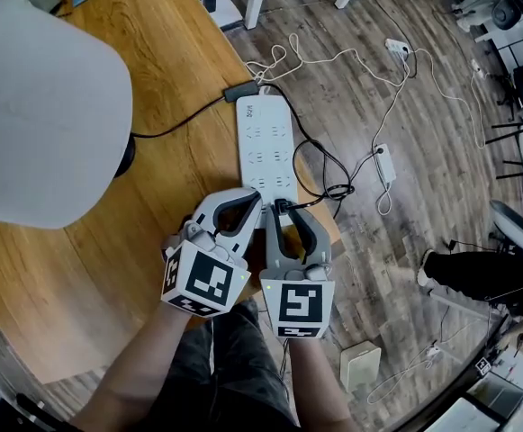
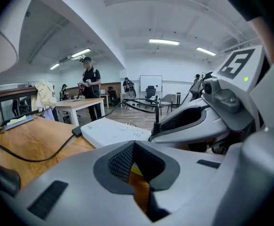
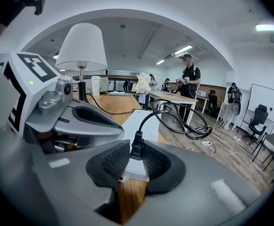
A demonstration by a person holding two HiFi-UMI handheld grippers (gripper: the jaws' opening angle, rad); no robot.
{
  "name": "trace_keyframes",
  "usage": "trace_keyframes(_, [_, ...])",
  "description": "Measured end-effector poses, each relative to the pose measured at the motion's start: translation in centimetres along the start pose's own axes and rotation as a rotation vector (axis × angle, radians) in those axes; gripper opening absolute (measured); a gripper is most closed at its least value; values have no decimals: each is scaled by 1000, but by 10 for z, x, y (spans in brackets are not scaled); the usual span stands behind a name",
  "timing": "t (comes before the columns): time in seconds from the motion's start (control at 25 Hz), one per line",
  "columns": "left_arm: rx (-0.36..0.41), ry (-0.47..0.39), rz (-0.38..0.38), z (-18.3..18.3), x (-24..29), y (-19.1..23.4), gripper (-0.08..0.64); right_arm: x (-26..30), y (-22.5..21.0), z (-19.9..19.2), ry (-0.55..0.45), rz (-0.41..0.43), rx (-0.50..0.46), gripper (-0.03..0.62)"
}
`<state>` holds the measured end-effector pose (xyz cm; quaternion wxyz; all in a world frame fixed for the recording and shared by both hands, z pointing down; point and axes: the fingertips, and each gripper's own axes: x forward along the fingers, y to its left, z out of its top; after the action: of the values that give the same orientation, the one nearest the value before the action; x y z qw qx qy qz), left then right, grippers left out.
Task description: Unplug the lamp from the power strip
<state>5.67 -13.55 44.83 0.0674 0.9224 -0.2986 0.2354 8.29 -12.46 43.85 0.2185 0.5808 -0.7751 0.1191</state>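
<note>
A white power strip (image 1: 266, 142) lies on the wooden desk (image 1: 153, 43), running away from me. A black plug (image 3: 137, 147) stands in its near end, and the plug's black cord (image 1: 329, 183) loops off the desk's right edge. My right gripper (image 1: 280, 207) is shut on this plug, with a pad on each side of it. My left gripper (image 1: 253, 196) is just left of it, at the strip's near end, shut with nothing between its tips. The lamp's white shade (image 1: 36, 106) fills the left of the head view and stands at the back left (image 3: 81, 41) in the right gripper view.
A black cord (image 1: 180, 120) runs from the lamp's base to a black block (image 1: 239, 89) at the strip's far end. Beyond the desk's right edge, white cables and adapters (image 1: 383, 160) lie on the floor. A person (image 2: 89, 86) stands by tables in the background.
</note>
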Motion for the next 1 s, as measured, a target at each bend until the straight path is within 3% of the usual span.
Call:
trace_keyframes(0.2, [7,3,3,-1,1,-1,-3,-1,1,0,4,-22,-133,97])
trace_keyframes(0.28, [9,5,4,-1,1,-1,-3,-1,2,0,5,-18,-132,98])
trace_keyframes(0.6, [11,2,-10,0,2,-4,-5,-3,-16,-6,-46,97,410,80])
trace_keyframes(0.68, [7,-1,-9,0,2,-4,-5,-3,-19,-5,-55,102,485,81])
trace_keyframes(0.76, [2,-1,-9,0,2,-3,-5,-2,-17,-5,-41,75,424,81])
trace_keyframes(0.88, [-2,7,-5,-1,2,-3,-5,-1,-11,-1,0,5,166,69])
trace_keyframes(1.0, [-2,13,-3,-1,3,-4,-5,-1,-7,2,19,-41,-26,69])
